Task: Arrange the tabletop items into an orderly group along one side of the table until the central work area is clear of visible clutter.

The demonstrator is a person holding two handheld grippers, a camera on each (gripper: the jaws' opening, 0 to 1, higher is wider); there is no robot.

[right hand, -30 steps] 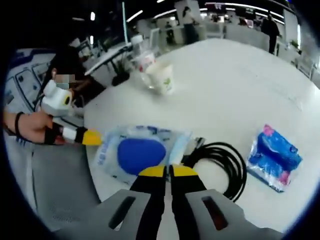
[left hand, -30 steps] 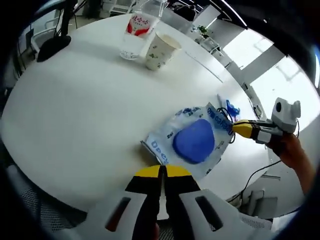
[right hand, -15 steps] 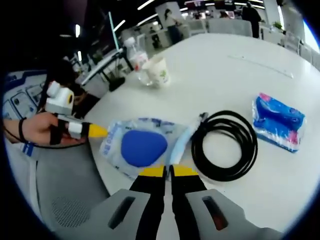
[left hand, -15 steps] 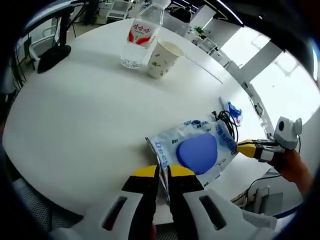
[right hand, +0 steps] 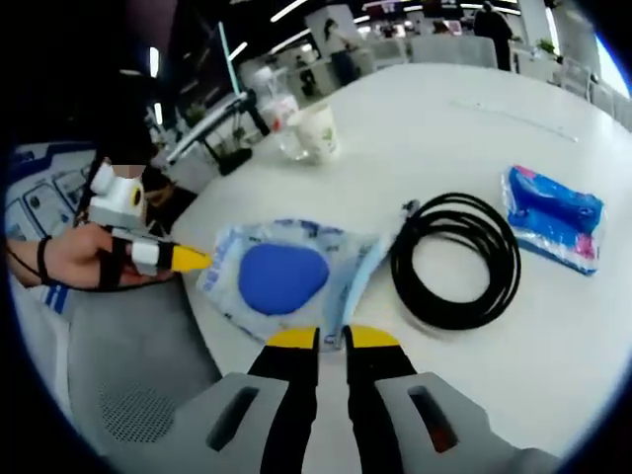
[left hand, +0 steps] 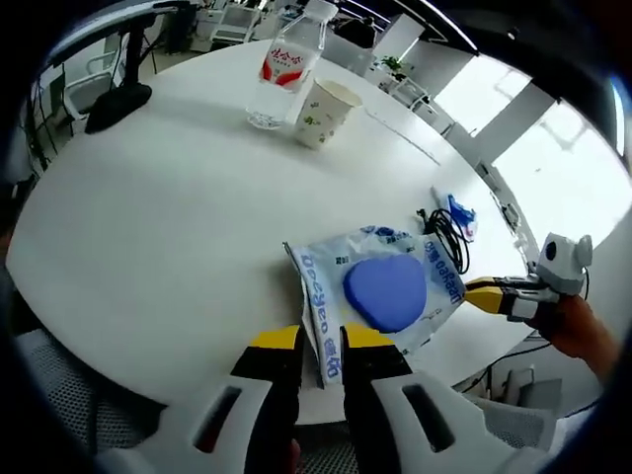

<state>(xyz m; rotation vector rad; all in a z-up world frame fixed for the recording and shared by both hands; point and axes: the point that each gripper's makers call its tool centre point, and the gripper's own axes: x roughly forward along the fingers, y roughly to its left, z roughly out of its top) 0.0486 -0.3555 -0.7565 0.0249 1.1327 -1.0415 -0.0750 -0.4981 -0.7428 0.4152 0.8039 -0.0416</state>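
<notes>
A clear plastic bag with blue print and a blue pad inside point(left hand: 385, 291) point(right hand: 286, 281) lies flat near the table's edge. My left gripper point(left hand: 322, 339) has its jaws slightly parted, and the bag's corner lies between them. In the right gripper view the left gripper point(right hand: 188, 259) touches the bag's far side. My right gripper point(right hand: 332, 338) is also a little open, with the bag's edge at its tips. In the left gripper view the right gripper point(left hand: 479, 293) is at the bag's opposite edge. A black coiled cable point(right hand: 454, 262) point(left hand: 446, 232) and a blue tissue pack point(right hand: 555, 217) point(left hand: 459, 212) lie beside the bag.
A water bottle point(left hand: 281, 74) point(right hand: 279, 123) and a paper cup point(left hand: 324, 101) point(right hand: 318, 130) stand together at the far side of the round white table point(left hand: 148, 217). A black stand base point(left hand: 118, 96) sits near the rim. A grey chair point(right hand: 128, 365) is below the edge.
Both pairs of jaws have parted from nearly shut. The bag's edge now sits between them, and the bag lies apart from the cable coil that it overlapped before.
</notes>
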